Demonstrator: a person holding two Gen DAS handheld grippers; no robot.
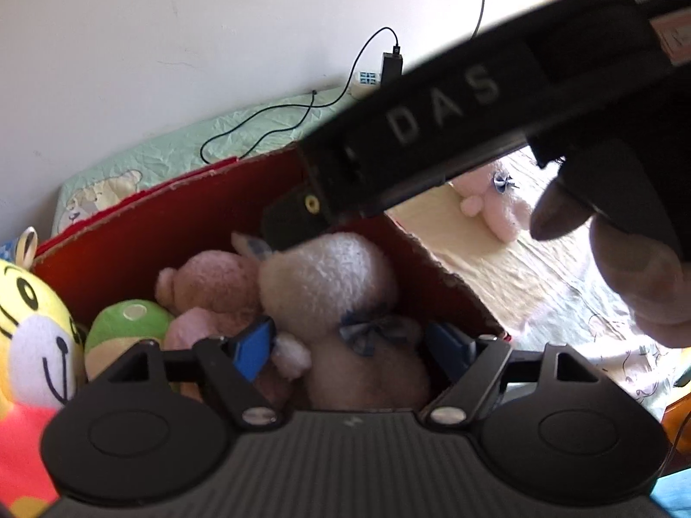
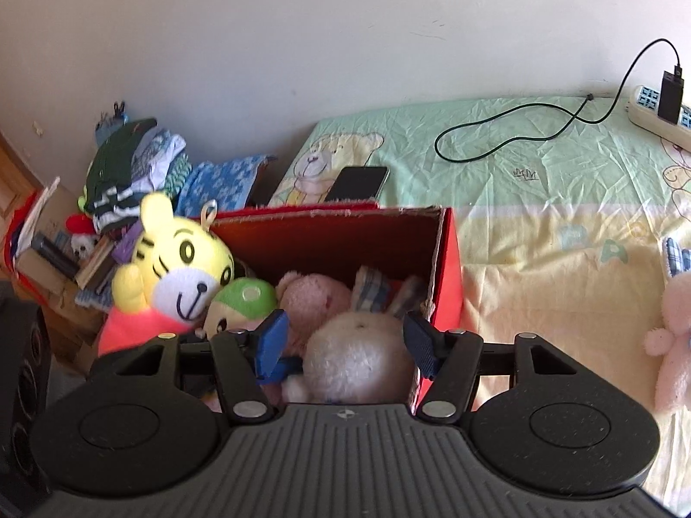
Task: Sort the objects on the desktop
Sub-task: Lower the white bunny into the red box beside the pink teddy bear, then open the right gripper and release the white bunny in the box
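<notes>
**Plush toys in the red box, both grippers over the rabbit**

Left wrist view: the left gripper point(image 1: 350, 345) hangs over the red box point(image 1: 172, 224) with its jaws apart; the rabbit point(image 1: 328, 276) lies between the blue pads, and no pad visibly presses on it. Beside the rabbit in the box are a pink bear point(image 1: 207, 285) and a green toy point(image 1: 129, 323); the tiger point(image 1: 30, 315) is cut off at the left edge. The other gripper's black body, blurred and lettered, crosses the top right and hides the box's far corner. A hand point(image 1: 626, 267) on it is partly cut off. A pink toy point(image 1: 496, 203) lies on the bed point(image 1: 496, 259) beyond, half hidden.

Right wrist view: the right gripper point(image 2: 345, 345) straddles the rabbit's point(image 2: 358, 354) head, jaws apart; whether the pads touch the plush is hard to tell. The box point(image 2: 449, 267) stands at the bed's point(image 2: 518, 164) left edge. The tiger point(image 2: 177, 254) leans at the box's left end. A phone point(image 2: 358, 183), a cable point(image 2: 518, 129) and a power strip point(image 2: 656, 112) lie near the bed's far edge. The pink toy point(image 2: 673, 336) is cut off at the right.
</notes>
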